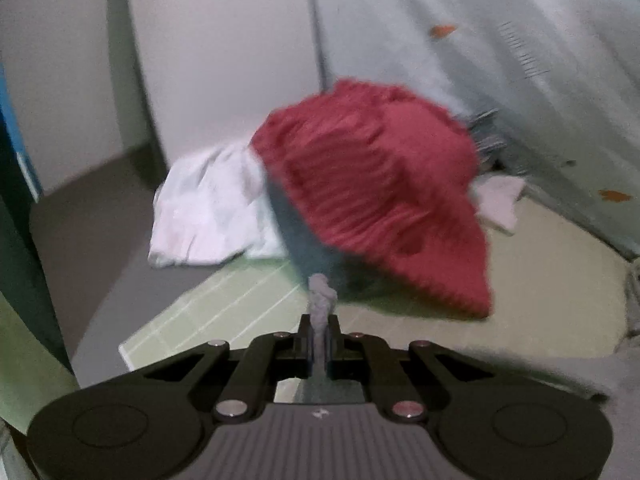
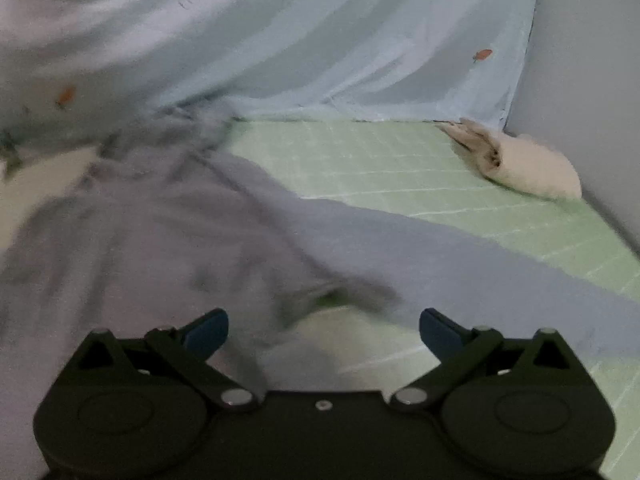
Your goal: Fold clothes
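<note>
In the left wrist view my left gripper (image 1: 319, 324) is shut on a bunched fold of grey cloth (image 1: 322, 296), which rises between the pads and trails under the gripper. Beyond it lie a red ribbed garment (image 1: 372, 192) and a white garment (image 1: 208, 208) on the green checked mat (image 1: 208, 312). In the right wrist view my right gripper (image 2: 323, 330) stands open, blue pads wide apart, above a grey garment (image 2: 160, 232) spread over the mat (image 2: 400, 160). Nothing sits between its fingers. The picture is blurred.
A pale blue sheet with small orange prints (image 2: 320, 40) hangs behind the mat. A rolled white cloth (image 2: 528, 168) lies at the mat's far right corner by a wall. A white wall (image 1: 220, 40) and grey floor (image 1: 88, 232) lie to the left.
</note>
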Demonstrator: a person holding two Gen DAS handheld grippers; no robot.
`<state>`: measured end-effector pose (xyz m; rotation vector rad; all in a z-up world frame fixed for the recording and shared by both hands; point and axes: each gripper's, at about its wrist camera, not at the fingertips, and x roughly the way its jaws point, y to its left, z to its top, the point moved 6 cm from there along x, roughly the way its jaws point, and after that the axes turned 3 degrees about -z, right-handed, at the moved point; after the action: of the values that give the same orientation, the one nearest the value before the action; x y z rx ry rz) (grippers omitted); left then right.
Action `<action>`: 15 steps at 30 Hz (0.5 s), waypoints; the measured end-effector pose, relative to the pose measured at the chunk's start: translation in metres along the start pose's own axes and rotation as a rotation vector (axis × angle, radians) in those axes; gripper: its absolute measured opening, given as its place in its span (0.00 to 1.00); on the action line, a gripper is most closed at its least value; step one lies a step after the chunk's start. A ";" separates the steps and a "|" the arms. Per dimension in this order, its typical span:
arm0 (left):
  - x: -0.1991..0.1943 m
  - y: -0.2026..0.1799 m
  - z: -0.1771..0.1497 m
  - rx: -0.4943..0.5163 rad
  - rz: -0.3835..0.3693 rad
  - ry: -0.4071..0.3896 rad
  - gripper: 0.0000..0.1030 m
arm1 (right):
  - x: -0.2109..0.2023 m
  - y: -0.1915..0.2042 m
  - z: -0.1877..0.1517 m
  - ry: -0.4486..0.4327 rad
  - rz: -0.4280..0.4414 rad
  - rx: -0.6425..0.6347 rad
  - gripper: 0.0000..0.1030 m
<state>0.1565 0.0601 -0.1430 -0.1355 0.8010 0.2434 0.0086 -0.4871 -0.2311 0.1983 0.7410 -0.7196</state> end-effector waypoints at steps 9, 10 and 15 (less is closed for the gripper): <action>0.043 0.042 -0.026 -0.072 -0.194 0.172 0.18 | -0.047 0.090 -0.077 0.077 0.052 -0.051 1.00; 0.042 0.046 -0.024 -0.086 -0.211 0.179 0.22 | -0.050 0.095 -0.083 0.078 0.048 -0.055 1.00; 0.051 0.066 -0.011 -0.198 -0.271 0.219 0.35 | -0.054 0.104 -0.093 0.088 0.020 -0.007 1.00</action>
<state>0.1651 0.1297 -0.1897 -0.4602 0.9643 0.0508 -0.0012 -0.3439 -0.2709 0.2319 0.8240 -0.6931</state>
